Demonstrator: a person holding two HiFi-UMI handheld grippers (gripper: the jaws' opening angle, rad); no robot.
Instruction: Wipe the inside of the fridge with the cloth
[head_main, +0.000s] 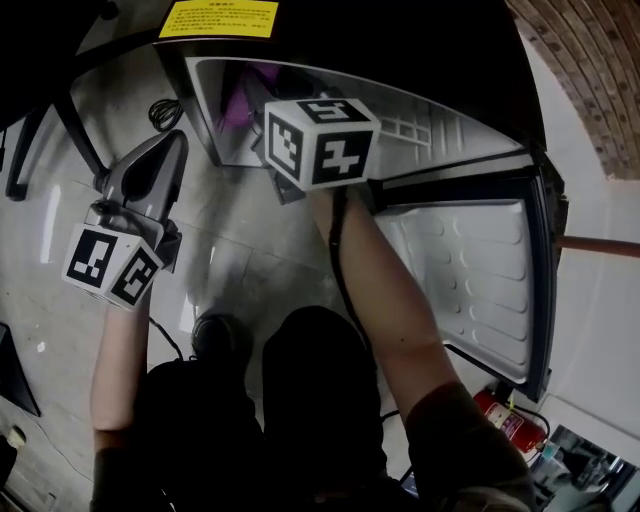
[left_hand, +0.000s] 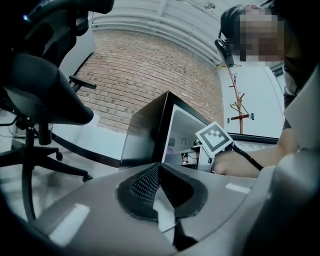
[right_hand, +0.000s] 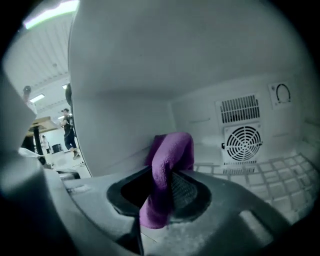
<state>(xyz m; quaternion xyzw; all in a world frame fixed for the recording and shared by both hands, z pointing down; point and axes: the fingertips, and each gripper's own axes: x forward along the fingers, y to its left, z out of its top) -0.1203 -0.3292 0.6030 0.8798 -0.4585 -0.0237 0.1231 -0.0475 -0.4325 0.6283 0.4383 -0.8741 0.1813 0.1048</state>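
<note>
Right gripper (right_hand: 161, 194) pinches soft, folded purple cloth (right_hand: 173, 152).

A brick wall (left_hand: 150, 75) stood behind a black office chair (left_hand: 35, 95) on the pale glossy floor (head_main: 240, 250), with a coat stand (left_hand: 237, 107) by a white wall and a red fire extinguisher (head_main: 505, 420) on the floor.

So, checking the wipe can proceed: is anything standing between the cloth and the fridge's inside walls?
Nothing visible does. The right gripper is shut on the purple cloth inside the fridge; the side wall beside it is bare.
</note>
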